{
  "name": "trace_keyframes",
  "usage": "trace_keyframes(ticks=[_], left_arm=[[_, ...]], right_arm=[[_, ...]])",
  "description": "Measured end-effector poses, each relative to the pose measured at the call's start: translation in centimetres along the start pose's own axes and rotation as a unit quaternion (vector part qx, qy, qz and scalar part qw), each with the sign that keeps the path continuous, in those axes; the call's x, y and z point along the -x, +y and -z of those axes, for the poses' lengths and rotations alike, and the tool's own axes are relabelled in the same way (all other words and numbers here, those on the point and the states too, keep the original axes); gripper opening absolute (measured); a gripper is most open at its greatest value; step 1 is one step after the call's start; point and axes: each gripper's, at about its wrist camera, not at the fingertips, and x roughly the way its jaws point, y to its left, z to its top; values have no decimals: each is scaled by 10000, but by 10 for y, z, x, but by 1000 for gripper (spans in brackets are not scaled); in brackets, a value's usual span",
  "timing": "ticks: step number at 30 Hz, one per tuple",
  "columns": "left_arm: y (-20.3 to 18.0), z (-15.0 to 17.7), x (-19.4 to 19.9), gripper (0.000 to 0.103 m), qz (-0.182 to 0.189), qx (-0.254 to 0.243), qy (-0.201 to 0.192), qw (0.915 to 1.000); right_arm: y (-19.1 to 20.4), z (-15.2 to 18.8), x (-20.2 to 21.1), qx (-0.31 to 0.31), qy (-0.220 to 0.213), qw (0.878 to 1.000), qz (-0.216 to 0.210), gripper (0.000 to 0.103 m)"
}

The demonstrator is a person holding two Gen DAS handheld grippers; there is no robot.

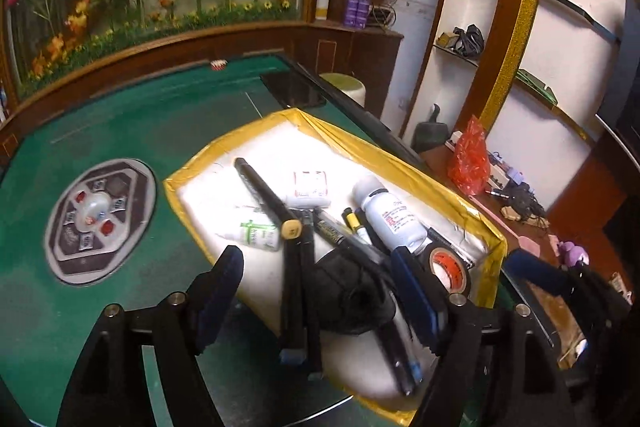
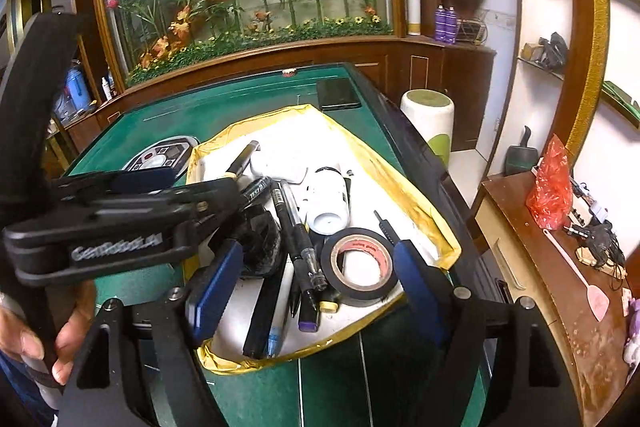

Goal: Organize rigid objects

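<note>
A yellow-rimmed white tray (image 1: 340, 131) (image 2: 420, 203) on the green table holds several items. They include a black marker with a tan cap (image 1: 264, 191), a white bottle (image 1: 390, 211) (image 2: 326, 199), a small green-labelled dropper bottle (image 1: 256, 233), pens (image 2: 296, 239), a black tape roll (image 1: 448, 267) (image 2: 360, 263) and a black pouch (image 1: 352, 291) (image 2: 260, 239). My left gripper (image 1: 320, 291) (image 2: 180, 187) hovers open over the pouch and pens, gripping nothing. My right gripper (image 2: 318, 287) is open above the tape roll and pens, pads clear of them.
The green felt table has a round control panel (image 1: 100, 219) left of the tray and a black phone (image 2: 338, 93) beyond it. A hand (image 2: 60, 327) holds the left gripper. To the right stand a white stool (image 2: 430, 119) and a wooden cabinet with a red bag (image 2: 550, 187).
</note>
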Motion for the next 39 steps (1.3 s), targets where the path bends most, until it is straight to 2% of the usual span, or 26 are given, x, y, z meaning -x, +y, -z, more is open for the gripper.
trace_keyframes(ticks=[4, 8, 11, 15, 23, 28, 30, 32, 37, 39], left_arm=[[7, 11, 15, 88, -211, -40, -201, 9996], [14, 28, 37, 94, -564, -63, -651, 9963], [16, 39, 47, 100, -712, -176, -767, 9943], [19, 56, 56, 102, -916, -291, -870, 9916], [29, 73, 49, 102, -1186, -422, -599, 9902], [35, 78, 48, 102, -1648, -582, -497, 9833], [35, 80, 52, 102, -1673, -644, -608, 9819], [39, 81, 58, 102, -1537, -592, -713, 9838], [45, 79, 65, 102, -1291, -606, -723, 9871], [42, 80, 66, 102, -1439, -734, -744, 9841]], right_arm=[[-1, 4, 0, -54, -6, 9999, 125, 80], [0, 7, 1, -143, -51, 9996, 237, 83], [0, 12, 1, -222, -99, 9992, 317, 87], [3, 16, 3, -296, -155, 9989, 343, 88], [17, 20, -2, -219, -129, 9988, 406, 89], [20, 21, -5, -263, -118, 9986, 435, 89], [21, 21, -5, -269, -134, 9985, 452, 89], [22, 21, -6, -263, -140, 9985, 453, 89], [24, 21, -7, -229, -164, 9986, 442, 89], [24, 20, -7, -253, -196, 9985, 451, 89]])
